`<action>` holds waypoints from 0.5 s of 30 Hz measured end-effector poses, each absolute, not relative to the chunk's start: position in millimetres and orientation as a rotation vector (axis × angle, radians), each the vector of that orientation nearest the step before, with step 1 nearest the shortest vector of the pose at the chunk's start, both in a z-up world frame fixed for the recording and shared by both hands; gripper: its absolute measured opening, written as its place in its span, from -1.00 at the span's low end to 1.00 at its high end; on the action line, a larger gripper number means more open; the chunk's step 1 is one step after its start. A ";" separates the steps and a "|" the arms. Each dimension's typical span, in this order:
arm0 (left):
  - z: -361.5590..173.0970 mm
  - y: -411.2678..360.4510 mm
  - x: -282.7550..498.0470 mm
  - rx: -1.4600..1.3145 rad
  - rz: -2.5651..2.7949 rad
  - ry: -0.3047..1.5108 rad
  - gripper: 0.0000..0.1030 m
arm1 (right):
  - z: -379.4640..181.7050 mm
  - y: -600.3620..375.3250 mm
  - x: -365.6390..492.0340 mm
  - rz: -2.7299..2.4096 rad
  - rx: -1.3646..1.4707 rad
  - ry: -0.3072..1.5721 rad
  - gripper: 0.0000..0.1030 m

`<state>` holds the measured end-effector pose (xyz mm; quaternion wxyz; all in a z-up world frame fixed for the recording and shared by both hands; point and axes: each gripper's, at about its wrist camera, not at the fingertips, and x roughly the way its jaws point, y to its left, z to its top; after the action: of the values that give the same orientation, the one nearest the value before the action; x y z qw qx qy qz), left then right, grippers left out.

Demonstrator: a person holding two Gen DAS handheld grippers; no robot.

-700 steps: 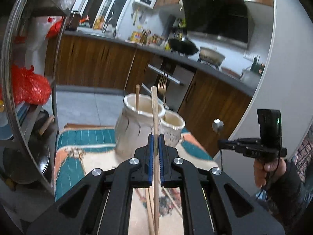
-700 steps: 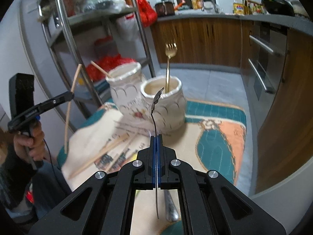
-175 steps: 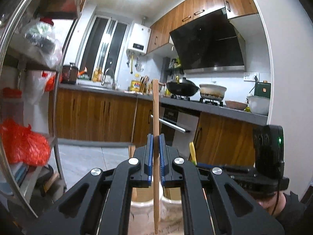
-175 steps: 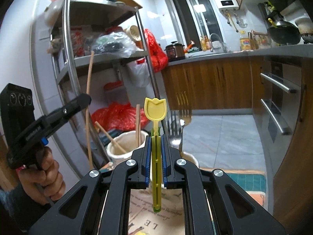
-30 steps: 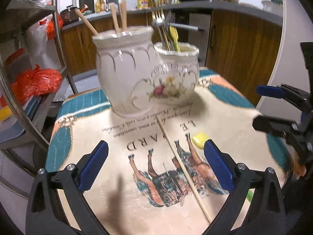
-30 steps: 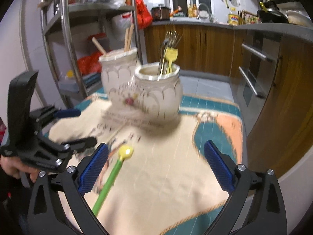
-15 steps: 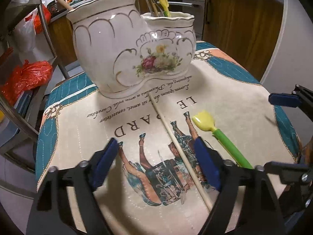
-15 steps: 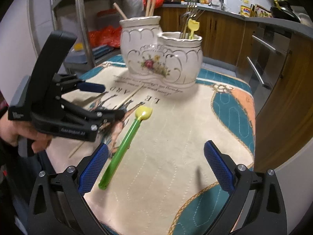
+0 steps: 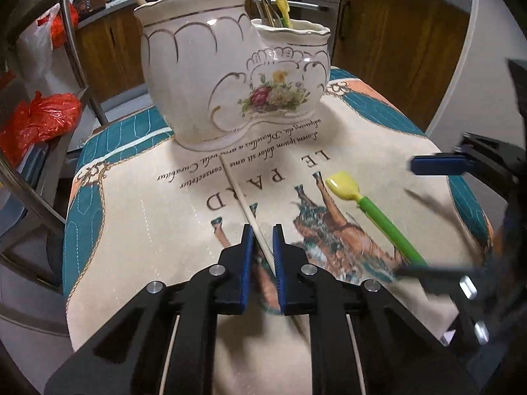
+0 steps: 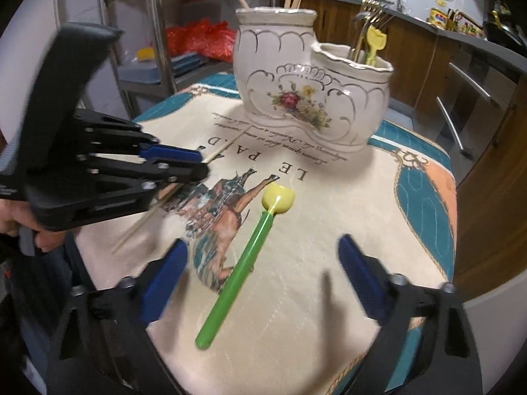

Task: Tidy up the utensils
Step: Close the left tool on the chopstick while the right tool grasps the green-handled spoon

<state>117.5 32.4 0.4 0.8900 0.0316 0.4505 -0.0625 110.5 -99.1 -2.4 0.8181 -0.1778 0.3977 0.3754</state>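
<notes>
A white ceramic double-pot holder stands at the back of the printed tablecloth; it also shows in the right wrist view. Its tall pot holds wooden chopsticks, its low pot forks and a yellow-headed utensil. One wooden chopstick lies on the cloth. My left gripper has its jaws narrowed around the chopstick with a small gap on each side. A green-handled spoon with a yellow head lies on the cloth. My right gripper is wide open, low over the spoon's handle.
The cloth covers a small table with its edges close on all sides. A metal rack with red bags stands to the left. Kitchen cabinets run behind.
My left gripper has dropped onto the chopstick and its jaws have closed in from wide open. My right gripper has moved down and forward over the green spoon.
</notes>
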 end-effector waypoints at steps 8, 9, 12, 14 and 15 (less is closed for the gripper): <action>3.1 56.3 114.3 0.030 -0.195 1.017 -0.91 | -8.5 -86.5 126.5 0.850 -0.430 0.971 -0.30; 3.3 56.5 115.0 0.035 -0.205 1.033 -0.91 | -7.1 -85.0 127.9 0.864 -0.451 0.988 -0.34; 5.1 56.8 120.3 0.061 -0.243 1.104 -0.91 | -3.5 -81.9 132.8 0.898 -0.504 1.045 -0.54; 6.2 57.3 124.0 0.076 -0.264 1.156 -0.91 | -1.7 -81.2 137.2 0.908 -0.544 1.089 -0.60; 6.7 57.5 125.7 0.082 -0.271 1.179 -0.91 | -1.5 -80.2 139.1 0.908 -0.562 1.105 -0.62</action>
<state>125.7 57.5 6.7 0.8216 0.0387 0.5542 -0.1276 139.1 -80.2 -1.5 0.7190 -0.2543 0.4996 0.4107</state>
